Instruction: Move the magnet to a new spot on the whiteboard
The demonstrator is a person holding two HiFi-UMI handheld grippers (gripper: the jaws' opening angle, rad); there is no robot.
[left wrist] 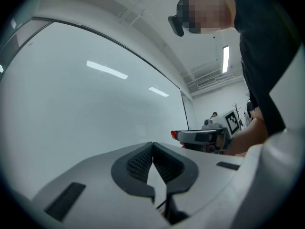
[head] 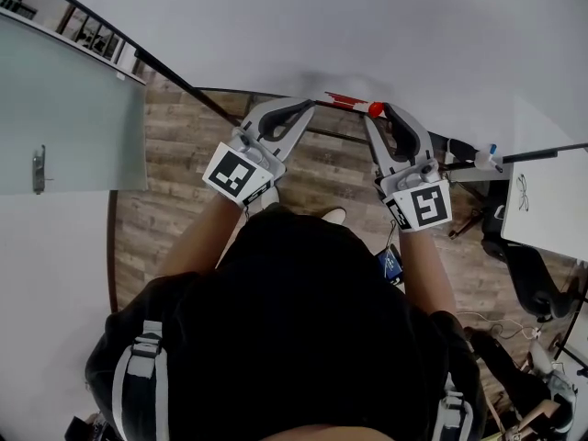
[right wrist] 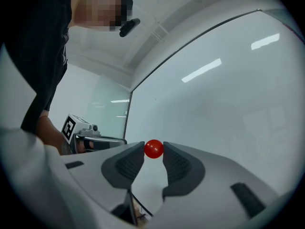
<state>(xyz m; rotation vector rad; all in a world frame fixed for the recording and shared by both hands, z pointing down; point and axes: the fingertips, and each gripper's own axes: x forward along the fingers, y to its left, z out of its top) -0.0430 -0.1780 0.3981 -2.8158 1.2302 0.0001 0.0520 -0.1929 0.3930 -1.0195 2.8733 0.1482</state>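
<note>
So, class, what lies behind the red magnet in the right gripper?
Only the whiteboard shows behind the magnet in the right gripper. Whether they touch is covered by the magnet itself.

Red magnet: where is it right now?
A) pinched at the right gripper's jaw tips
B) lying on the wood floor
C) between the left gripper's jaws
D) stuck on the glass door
A: the red magnet sits clamped between the jaw tips of the right gripper; the left gripper is shut and empty.
</note>
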